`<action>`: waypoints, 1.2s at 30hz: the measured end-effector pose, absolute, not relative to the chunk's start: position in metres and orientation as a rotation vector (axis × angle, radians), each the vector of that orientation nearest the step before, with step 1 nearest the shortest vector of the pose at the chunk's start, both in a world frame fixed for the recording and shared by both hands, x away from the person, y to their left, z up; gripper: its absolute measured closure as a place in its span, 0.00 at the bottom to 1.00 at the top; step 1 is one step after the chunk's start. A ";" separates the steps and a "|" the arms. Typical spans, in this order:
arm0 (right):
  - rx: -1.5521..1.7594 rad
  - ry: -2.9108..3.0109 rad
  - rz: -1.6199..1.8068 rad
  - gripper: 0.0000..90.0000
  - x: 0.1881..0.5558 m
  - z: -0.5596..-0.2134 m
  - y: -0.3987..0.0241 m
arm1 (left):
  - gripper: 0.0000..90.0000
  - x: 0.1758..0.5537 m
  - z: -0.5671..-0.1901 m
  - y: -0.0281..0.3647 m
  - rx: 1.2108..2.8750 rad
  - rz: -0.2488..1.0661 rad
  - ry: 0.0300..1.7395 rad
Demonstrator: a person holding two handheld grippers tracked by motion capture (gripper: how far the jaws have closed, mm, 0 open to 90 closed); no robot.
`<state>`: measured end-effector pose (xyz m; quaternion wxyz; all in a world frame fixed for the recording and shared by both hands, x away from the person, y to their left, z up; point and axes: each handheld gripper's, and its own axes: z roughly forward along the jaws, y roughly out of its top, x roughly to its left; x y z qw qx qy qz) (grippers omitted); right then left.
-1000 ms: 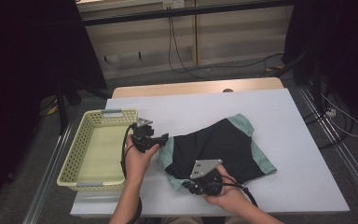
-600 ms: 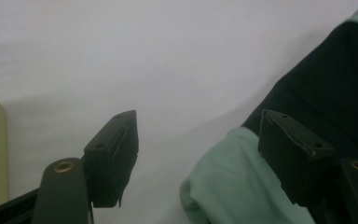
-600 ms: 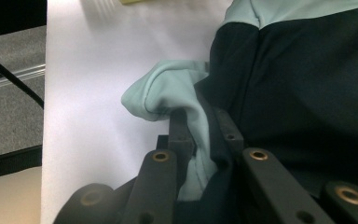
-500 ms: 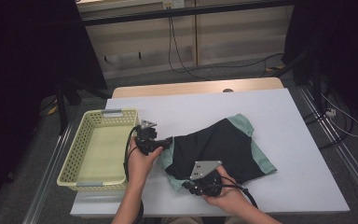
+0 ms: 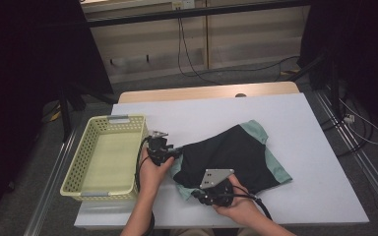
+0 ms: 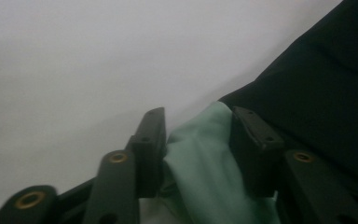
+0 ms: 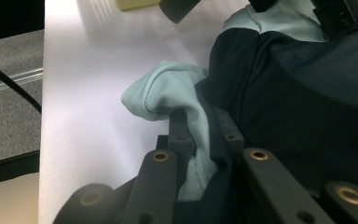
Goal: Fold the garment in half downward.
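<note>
A black garment (image 5: 231, 157) with pale green trim lies crumpled on the white table (image 5: 275, 113). My left gripper (image 5: 174, 155) is at its left edge. In the left gripper view the jaws (image 6: 198, 135) have just been closing, and a fold of green fabric (image 6: 200, 163) fills the gap and touches both pads. My right gripper (image 5: 199, 194) is at the garment's near edge. In the right gripper view it (image 7: 200, 126) is shut on a pinch of green and black fabric (image 7: 168, 93).
A pale yellow plastic basket (image 5: 103, 120) with nothing in it stands at the table's left, just beside my left hand. Bare table surface lies behind and to the right of the garment. Cables run across the floor beyond the table.
My left gripper has shifted slightly right onto the garment's green edge, and its jaws have closed around it. The right gripper and the garment's near edge have stayed put.
</note>
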<state>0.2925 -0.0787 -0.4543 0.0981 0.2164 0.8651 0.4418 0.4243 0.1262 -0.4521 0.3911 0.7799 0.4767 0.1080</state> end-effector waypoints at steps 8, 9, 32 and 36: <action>0.662 2.553 1.328 0.91 0.296 -0.451 -0.076 | 0.91 0.426 -0.435 0.126 2.009 0.267 1.242; 0.661 2.547 1.332 0.91 0.296 -0.450 -0.075 | 0.92 0.427 -0.432 0.127 1.996 0.263 1.248; 0.692 2.434 1.474 0.92 0.309 -0.429 -0.052 | 0.94 0.459 -0.377 0.139 1.999 0.220 1.355; 0.695 2.420 1.485 0.92 0.311 -0.425 -0.048 | 0.94 0.461 -0.369 0.139 2.019 0.235 1.355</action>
